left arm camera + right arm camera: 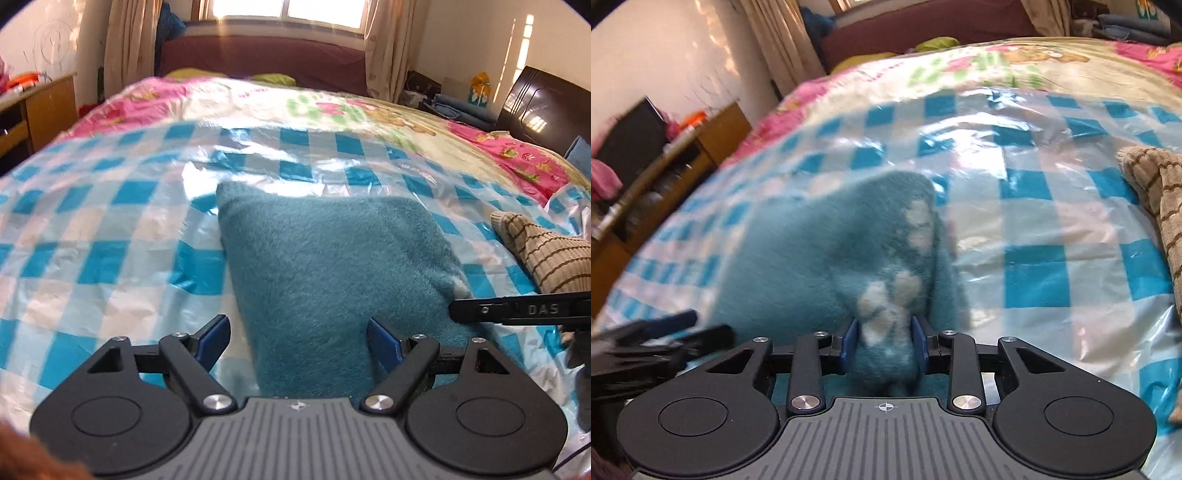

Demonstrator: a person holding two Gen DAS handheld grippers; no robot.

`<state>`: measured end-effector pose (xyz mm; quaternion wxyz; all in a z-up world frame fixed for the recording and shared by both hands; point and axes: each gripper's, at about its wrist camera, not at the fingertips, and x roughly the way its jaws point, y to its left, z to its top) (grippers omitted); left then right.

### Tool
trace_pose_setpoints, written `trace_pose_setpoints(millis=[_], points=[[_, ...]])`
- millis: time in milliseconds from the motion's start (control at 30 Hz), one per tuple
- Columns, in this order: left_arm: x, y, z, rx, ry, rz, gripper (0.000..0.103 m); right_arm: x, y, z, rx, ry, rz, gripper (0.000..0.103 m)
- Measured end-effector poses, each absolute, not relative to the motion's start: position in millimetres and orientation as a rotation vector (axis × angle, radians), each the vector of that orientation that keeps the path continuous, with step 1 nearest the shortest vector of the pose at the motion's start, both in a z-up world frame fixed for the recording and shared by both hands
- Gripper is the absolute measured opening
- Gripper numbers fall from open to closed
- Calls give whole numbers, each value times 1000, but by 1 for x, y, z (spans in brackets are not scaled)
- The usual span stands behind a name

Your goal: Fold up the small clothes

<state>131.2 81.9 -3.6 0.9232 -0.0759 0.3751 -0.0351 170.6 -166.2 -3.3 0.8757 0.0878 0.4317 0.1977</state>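
Right gripper [884,341] fingers are clamped on the fuzzy teal sock's [827,266] near edge; left gripper [299,341], beside it, is kept open; the edge should be lifted slowly.

Checked plastic sheet [110,221] covers floral bedspread [369,107].

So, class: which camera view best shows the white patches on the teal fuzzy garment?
The right wrist view: the white patches on the teal fuzzy garment sit right between the right gripper pads. The left wrist view shows the garment's plain teal side, with only a white sliver at its right edge.
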Motion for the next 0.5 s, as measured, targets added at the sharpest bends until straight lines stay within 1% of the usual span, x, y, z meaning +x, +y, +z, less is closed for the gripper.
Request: trace_pose_setpoints(millis=[67, 100, 200, 333, 433, 500], points=[[136, 79, -6, -151, 772, -77, 87, 175, -174, -12, 230, 920, 390, 29], [138, 76, -6, -137, 768, -79, 87, 178, -179, -14, 269, 930, 381, 27], [141, 68, 0, -99, 734, -71, 87, 181, -180, -5, 309, 913, 365, 26], [145, 70, 3, -98, 712, -58, 87, 181, -167, 6, 238, 885, 364, 27], [148, 74, 6, -87, 700, -57, 87, 178, -171, 13, 258, 873, 377, 31], [152, 76, 10, -72, 679, -50, 87, 181, -175, 21, 281, 839, 376, 31]])
